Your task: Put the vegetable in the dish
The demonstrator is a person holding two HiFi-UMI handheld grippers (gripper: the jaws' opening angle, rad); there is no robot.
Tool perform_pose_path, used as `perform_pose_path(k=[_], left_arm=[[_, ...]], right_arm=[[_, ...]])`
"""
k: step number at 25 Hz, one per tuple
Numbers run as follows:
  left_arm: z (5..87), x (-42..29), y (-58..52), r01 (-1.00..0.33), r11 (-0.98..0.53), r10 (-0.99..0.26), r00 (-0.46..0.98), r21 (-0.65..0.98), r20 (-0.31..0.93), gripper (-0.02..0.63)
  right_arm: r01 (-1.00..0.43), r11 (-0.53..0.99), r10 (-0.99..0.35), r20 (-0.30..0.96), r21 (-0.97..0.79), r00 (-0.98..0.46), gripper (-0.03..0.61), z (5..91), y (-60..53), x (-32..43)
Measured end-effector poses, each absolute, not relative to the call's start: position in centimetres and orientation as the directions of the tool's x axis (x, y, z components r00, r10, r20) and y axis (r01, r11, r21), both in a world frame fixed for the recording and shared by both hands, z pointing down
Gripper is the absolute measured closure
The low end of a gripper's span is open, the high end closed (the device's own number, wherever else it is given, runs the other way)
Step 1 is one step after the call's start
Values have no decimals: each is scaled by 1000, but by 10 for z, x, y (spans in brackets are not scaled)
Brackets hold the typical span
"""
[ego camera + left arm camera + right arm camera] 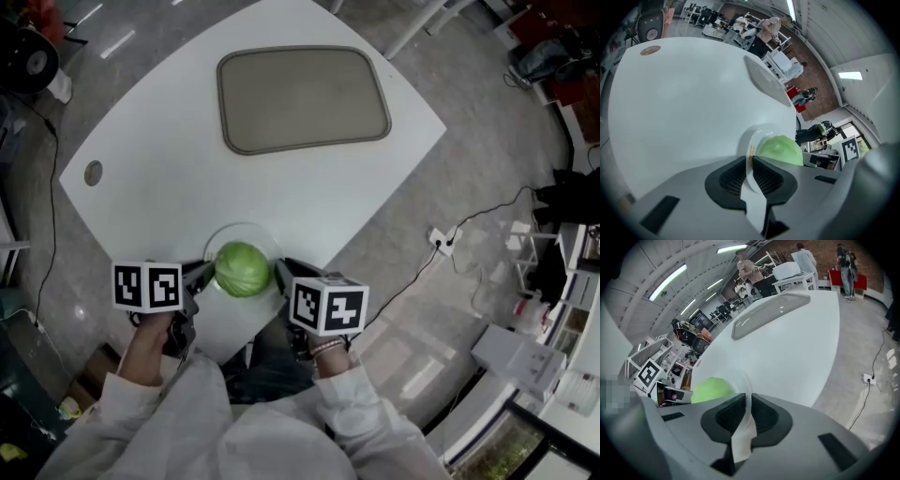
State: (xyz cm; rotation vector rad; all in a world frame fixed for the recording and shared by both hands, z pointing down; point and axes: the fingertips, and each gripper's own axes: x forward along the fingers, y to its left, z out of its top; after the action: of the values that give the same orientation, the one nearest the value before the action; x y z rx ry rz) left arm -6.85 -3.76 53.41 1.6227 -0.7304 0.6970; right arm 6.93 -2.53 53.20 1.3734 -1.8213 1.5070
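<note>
You've got a pale-green round cabbage (pixel 243 269), white round dish (pixel 221 236), white tabletop (pixel 159 131), grey-beige rect. tray (pixel 302 98) & blk/wht square-patterned cubes (pixel 147 286) (pixel 328 307).

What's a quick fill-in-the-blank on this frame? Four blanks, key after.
1. The cabbage in the white dish is ____ in colour.
2. The left tool is shut on the dish's ____.
3. The right tool holds the dish too, so the number of tools gripping it is ____.
4. At the far side of the table lies a grey ____.
Missing words: green; rim; two; tray.
</note>
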Motion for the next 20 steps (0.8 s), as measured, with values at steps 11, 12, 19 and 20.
perform_pose_path(k=[11,12,19,20], left_arm=[[526,-40,-58,-793,-89,-81,608,602,789,566],[525,-37,-62,-794,-89,-83,608,602,790,566],[519,-13,-92,-789,-80,-100,614,609,783,566],[519,-9,-97,-790,-80,-101,613,608,783,566]], right_arm=[[-845,-52,-379,794,-532,-476,532,526,-49,98],[-845,-50,-377,793,-533,-478,532,526,-53,100],[-841,-36,-383,784,-541,-488,532,521,-86,125],[-841,-34,-380,785,-540,-489,532,521,-90,129]])
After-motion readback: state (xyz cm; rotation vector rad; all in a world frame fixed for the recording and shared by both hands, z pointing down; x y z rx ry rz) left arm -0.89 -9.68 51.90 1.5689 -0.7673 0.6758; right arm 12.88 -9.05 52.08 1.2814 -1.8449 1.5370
